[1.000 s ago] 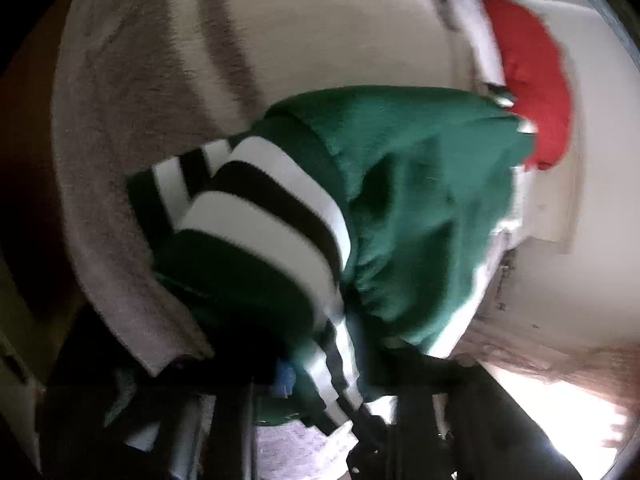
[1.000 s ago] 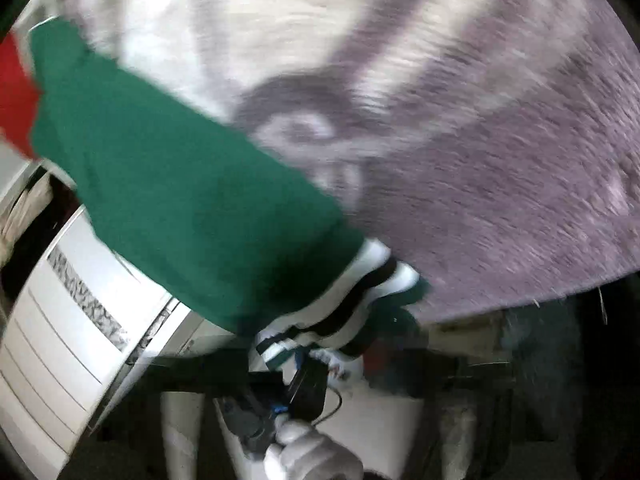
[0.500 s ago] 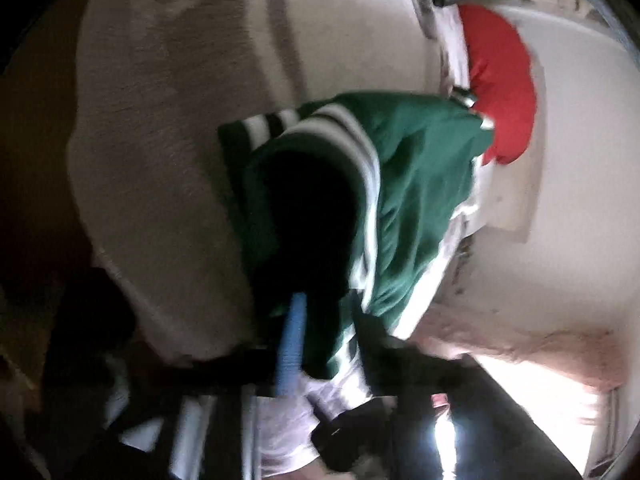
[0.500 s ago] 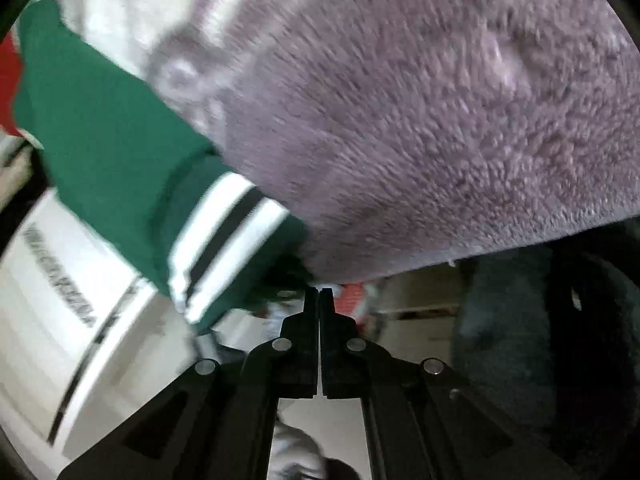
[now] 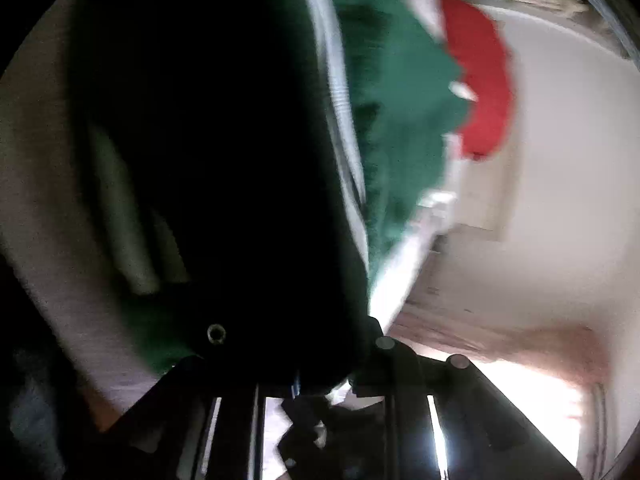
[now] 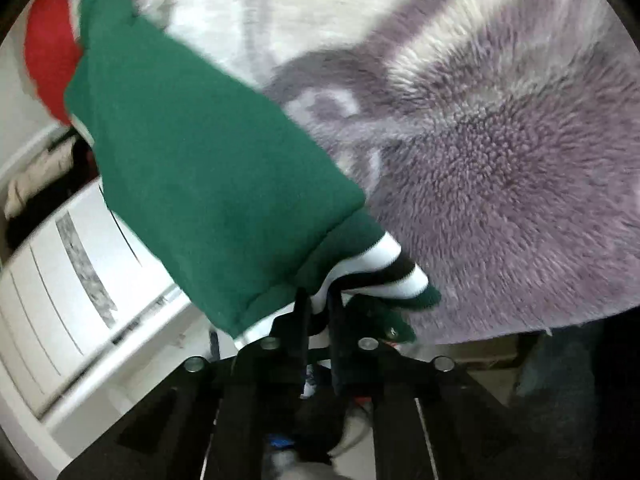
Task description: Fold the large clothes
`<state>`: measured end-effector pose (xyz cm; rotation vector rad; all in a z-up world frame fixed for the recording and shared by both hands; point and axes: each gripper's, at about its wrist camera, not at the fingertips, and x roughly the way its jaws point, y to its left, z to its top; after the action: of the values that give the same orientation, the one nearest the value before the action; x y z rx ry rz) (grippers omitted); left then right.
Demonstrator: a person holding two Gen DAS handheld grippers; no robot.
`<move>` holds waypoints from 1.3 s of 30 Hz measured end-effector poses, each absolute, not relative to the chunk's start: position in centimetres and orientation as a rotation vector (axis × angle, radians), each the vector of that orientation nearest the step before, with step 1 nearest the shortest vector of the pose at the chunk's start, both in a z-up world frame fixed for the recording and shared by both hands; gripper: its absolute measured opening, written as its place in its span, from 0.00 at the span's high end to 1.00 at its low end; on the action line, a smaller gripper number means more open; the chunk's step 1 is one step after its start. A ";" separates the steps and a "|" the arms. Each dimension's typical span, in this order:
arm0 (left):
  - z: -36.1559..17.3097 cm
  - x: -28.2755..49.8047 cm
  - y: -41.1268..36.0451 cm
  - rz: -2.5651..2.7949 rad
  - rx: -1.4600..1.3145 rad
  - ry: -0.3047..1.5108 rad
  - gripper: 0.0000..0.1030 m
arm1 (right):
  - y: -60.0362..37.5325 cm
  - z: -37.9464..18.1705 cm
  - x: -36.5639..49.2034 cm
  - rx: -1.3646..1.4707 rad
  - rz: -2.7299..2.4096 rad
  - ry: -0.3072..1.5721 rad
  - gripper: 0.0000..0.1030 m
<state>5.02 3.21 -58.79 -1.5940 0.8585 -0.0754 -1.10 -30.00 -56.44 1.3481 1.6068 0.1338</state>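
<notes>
A green sweater (image 6: 208,168) with white and black striped cuffs hangs over the edge of a fluffy grey-purple blanket (image 6: 500,160). My right gripper (image 6: 318,300) is shut on the striped cuff (image 6: 384,268) at the sweater's lower end. In the left wrist view the sweater (image 5: 400,120) is close to the lens and its dark folds (image 5: 208,160) cover most of the frame. My left gripper's fingertips are hidden under that cloth, so I cannot tell how its jaws stand.
A red cushion (image 5: 484,80) lies beyond the sweater; it also shows in the right wrist view (image 6: 48,52). White furniture (image 6: 80,280) with a patterned strip stands below the bed edge. A pale wall (image 5: 560,200) is at right.
My right gripper, shut and empty beside the cuff half a second ago, now grips the striped cuff. The sweater has swung close over the left camera, darkening its view.
</notes>
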 end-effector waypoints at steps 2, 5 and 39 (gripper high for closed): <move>-58.1 5.4 3.6 -0.196 -1.630 0.752 0.87 | -30.0 -54.5 -1.2 1.332 0.164 1.587 0.95; -60.0 5.0 5.2 -0.205 -1.632 0.751 0.87 | -29.2 -52.7 -0.8 1.275 0.206 1.599 0.98; -53.9 3.0 21.2 -0.063 -0.988 1.129 0.84 | -23.8 -51.8 2.0 1.103 0.319 1.610 0.91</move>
<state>2.99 21.25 -53.92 -0.9879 1.1294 -0.0631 1.98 -23.82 -51.75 1.1028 1.6101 0.3192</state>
